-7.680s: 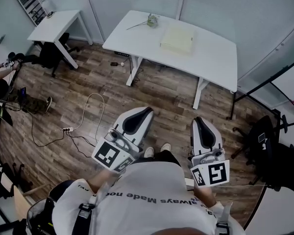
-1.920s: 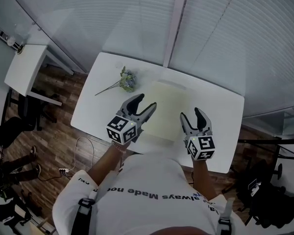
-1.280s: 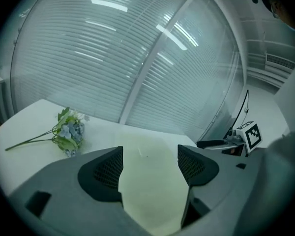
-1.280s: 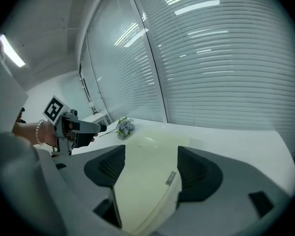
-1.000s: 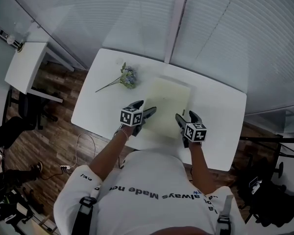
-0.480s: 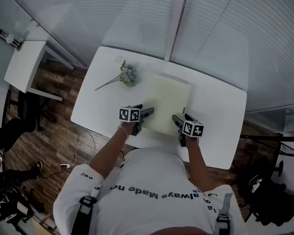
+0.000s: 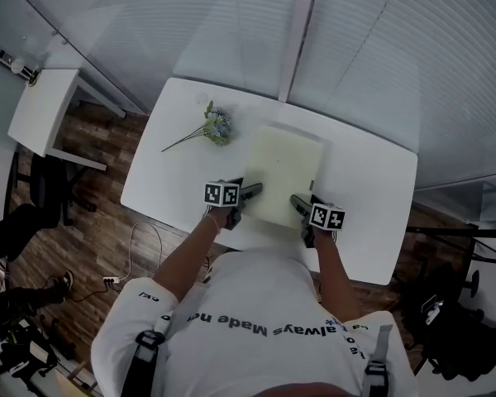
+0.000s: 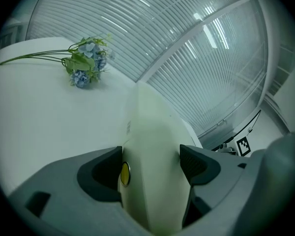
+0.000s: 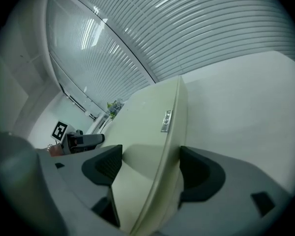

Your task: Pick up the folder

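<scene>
**Operator:** Where's the folder [image 7: 283, 172]?

**Spotter:** It's flat on the white table [image 7: 364, 222] at your twelve o'clock. The flowers [image 7: 217, 128] are at its ten.

**Operator:** And my left gripper [image 8: 150, 165]?

**Spotter:** It's at the folder's seven o'clock corner. Your jaws are wide apart, with the folder's edge between them.

**Operator:** The other one?

**Spotter:** Your right gripper [image 9: 150, 163] is at the five o'clock corner, spread just as wide. The edge sits between the jaws, unclamped.
</scene>
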The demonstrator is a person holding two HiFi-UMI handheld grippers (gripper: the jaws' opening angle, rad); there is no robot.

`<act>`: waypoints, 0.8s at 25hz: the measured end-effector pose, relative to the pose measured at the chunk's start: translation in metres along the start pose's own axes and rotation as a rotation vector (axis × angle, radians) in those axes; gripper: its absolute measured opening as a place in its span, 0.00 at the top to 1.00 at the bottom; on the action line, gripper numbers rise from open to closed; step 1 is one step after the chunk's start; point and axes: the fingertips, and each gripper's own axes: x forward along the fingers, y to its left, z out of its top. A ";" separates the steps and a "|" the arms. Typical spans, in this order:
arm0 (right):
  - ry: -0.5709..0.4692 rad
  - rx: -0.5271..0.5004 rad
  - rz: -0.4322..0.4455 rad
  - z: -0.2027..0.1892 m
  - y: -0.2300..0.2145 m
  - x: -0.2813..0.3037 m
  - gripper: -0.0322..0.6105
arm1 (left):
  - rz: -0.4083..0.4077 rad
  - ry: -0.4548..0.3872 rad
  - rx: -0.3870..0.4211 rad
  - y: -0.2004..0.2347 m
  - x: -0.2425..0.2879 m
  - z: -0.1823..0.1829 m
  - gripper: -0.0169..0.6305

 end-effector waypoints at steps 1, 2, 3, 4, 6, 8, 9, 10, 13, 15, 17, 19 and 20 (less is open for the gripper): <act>0.004 -0.004 -0.003 0.000 0.000 0.000 0.44 | 0.006 0.001 0.008 0.000 0.000 0.000 0.44; 0.008 -0.009 -0.009 0.000 -0.001 0.000 0.44 | 0.012 0.000 0.014 0.001 0.000 0.000 0.44; 0.009 -0.012 -0.017 0.000 -0.002 0.000 0.44 | 0.016 0.000 0.018 0.000 0.000 0.000 0.44; 0.008 -0.015 -0.025 0.001 -0.002 -0.001 0.44 | 0.019 -0.001 0.017 0.000 0.001 -0.001 0.44; 0.003 -0.020 -0.033 0.001 -0.002 -0.003 0.44 | 0.024 -0.003 0.010 -0.001 0.000 -0.002 0.44; 0.000 -0.023 -0.035 0.001 0.000 -0.006 0.44 | 0.024 -0.005 0.008 -0.004 -0.002 -0.001 0.44; -0.002 -0.026 -0.036 0.002 0.001 -0.008 0.44 | 0.024 -0.006 0.009 -0.005 -0.003 -0.001 0.44; -0.004 -0.031 -0.038 0.003 0.002 -0.010 0.45 | 0.024 -0.008 0.012 -0.007 -0.004 0.000 0.44; -0.012 -0.056 -0.042 0.008 0.005 -0.014 0.44 | 0.032 -0.019 0.048 -0.014 -0.007 0.005 0.44; -0.022 -0.069 -0.041 0.013 0.007 -0.018 0.45 | 0.034 -0.031 0.077 -0.020 -0.010 0.011 0.44; -0.035 -0.076 -0.037 0.018 0.010 -0.022 0.44 | 0.034 -0.046 0.098 -0.027 -0.014 0.018 0.44; -0.052 -0.087 -0.029 0.024 0.014 -0.026 0.44 | 0.033 -0.059 0.111 -0.032 -0.017 0.024 0.44; -0.061 -0.095 -0.027 0.028 0.016 -0.029 0.44 | 0.032 -0.066 0.115 -0.034 -0.019 0.027 0.44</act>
